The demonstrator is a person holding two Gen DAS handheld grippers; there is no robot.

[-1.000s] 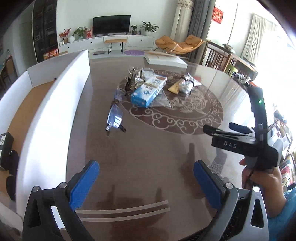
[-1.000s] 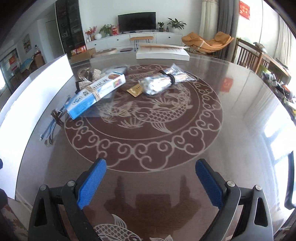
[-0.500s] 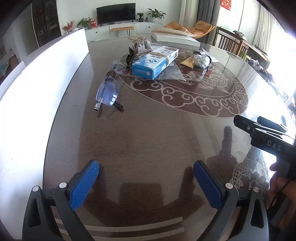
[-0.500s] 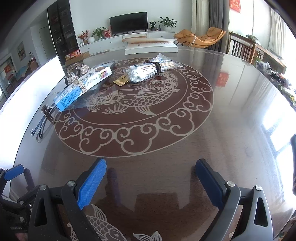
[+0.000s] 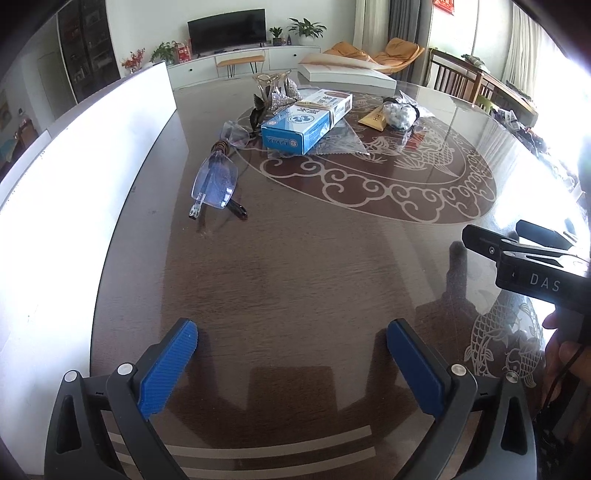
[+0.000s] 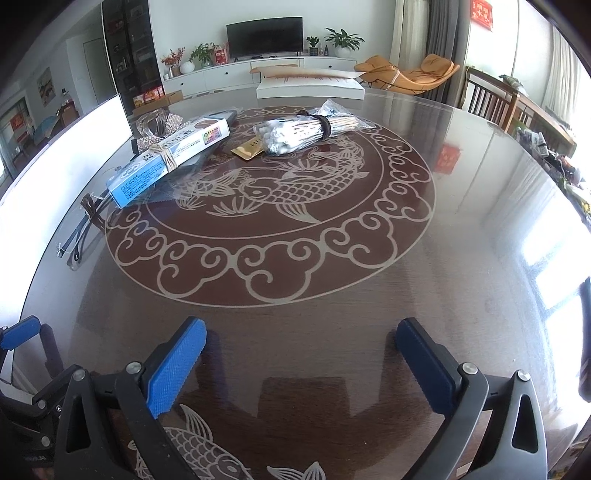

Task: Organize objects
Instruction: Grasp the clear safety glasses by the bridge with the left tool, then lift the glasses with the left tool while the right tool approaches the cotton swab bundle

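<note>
The dark round table (image 6: 461, 192) carries glasses (image 5: 216, 181), a blue box (image 5: 295, 129) and bagged cotton swabs (image 6: 295, 134).

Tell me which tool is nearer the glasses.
Left. The left tool sits just short of the glasses; the right tool sits farther off, to their right.

A dark television (image 6: 264, 37) sits at the upper middle of the frame on a long white cabinet (image 6: 229, 75), with potted plants (image 6: 341, 38) to its right and a red-flowered plant (image 6: 173, 59) to its left. An orange lounge chair (image 6: 406, 74) lies at the upper right, near grey curtains (image 6: 439, 40). Wooden chairs (image 6: 487, 98) stand further right. A tall dark display cabinet (image 6: 129, 51) fills the upper left. A red hanging (image 6: 481, 13) marks the wall at the top right.
</note>
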